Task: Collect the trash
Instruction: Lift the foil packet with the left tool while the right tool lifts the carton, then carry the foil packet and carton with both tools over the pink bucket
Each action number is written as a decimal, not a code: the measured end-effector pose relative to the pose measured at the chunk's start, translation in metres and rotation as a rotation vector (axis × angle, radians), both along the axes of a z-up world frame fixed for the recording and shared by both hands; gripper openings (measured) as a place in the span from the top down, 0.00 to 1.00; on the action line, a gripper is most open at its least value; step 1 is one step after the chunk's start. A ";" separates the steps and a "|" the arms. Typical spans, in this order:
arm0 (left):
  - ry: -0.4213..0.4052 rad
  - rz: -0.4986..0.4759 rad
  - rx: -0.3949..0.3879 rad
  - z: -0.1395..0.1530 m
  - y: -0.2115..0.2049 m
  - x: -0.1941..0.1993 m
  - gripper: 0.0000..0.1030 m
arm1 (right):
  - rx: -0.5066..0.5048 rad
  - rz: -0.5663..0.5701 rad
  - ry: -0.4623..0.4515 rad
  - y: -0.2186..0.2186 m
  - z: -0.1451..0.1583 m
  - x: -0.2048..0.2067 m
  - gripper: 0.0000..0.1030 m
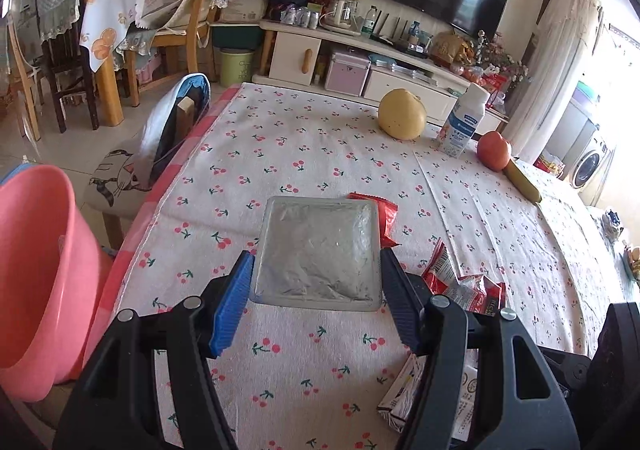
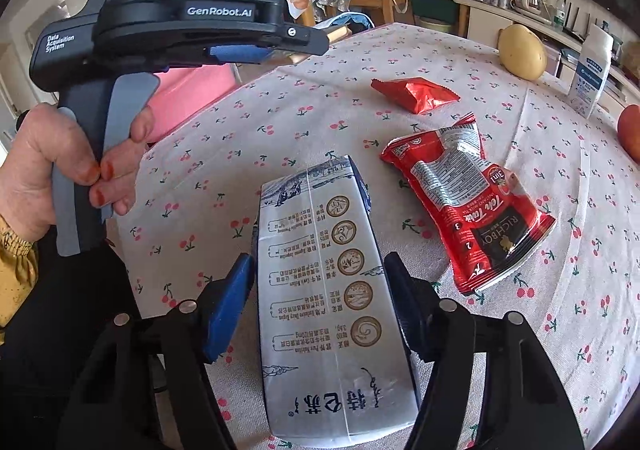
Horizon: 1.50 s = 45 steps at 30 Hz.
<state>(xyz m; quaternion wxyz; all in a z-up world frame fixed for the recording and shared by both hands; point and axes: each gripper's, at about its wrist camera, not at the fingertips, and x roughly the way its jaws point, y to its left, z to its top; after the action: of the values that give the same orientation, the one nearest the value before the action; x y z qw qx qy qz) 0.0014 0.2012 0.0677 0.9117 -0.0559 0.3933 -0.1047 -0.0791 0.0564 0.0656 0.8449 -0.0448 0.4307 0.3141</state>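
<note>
We have the silver pouch [image 1: 316, 254] clamped in the left gripper [image 1: 316, 278], off the counter [image 1: 280, 138] and bound for the pink bin [image 1: 36, 262] at nine o'clock. The right gripper [image 2: 320, 290] straddles the milk carton [image 2: 320, 290]; we cannot tell if it grips. Red wrappers [image 2: 472, 206] crowd two o'clock; the counter edge by the bin is clear.

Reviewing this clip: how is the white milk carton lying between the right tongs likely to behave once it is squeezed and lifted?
The milk carton looks like thin paperboard, so it will probably dent if empty. Its flat sides sit along the right tongs, so slipping seems unlikely. Lying flat on the tablecloth, it should not roll; as trash, it is likely light.
</note>
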 end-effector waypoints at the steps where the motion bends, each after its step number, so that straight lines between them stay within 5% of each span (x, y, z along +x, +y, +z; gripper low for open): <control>1: 0.001 0.002 -0.008 0.000 0.001 -0.002 0.38 | 0.001 -0.003 -0.001 0.000 0.000 0.000 0.35; 24: -0.039 -0.021 -0.076 0.003 0.013 -0.010 0.38 | -0.032 -0.149 -0.121 -0.004 0.013 -0.020 0.38; 37: -0.091 -0.023 -0.103 0.020 0.022 -0.020 0.38 | -0.058 -0.208 -0.090 0.005 0.017 -0.039 0.38; 45: -0.119 0.045 -0.128 0.030 0.049 -0.025 0.38 | 0.033 -0.293 -0.049 0.000 0.031 -0.031 0.38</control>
<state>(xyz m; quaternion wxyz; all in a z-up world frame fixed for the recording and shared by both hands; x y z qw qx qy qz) -0.0234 0.2499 0.0980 0.9302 -0.1168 0.3295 -0.1122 -0.1102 0.0559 0.0970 0.8925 0.0248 0.4068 0.1931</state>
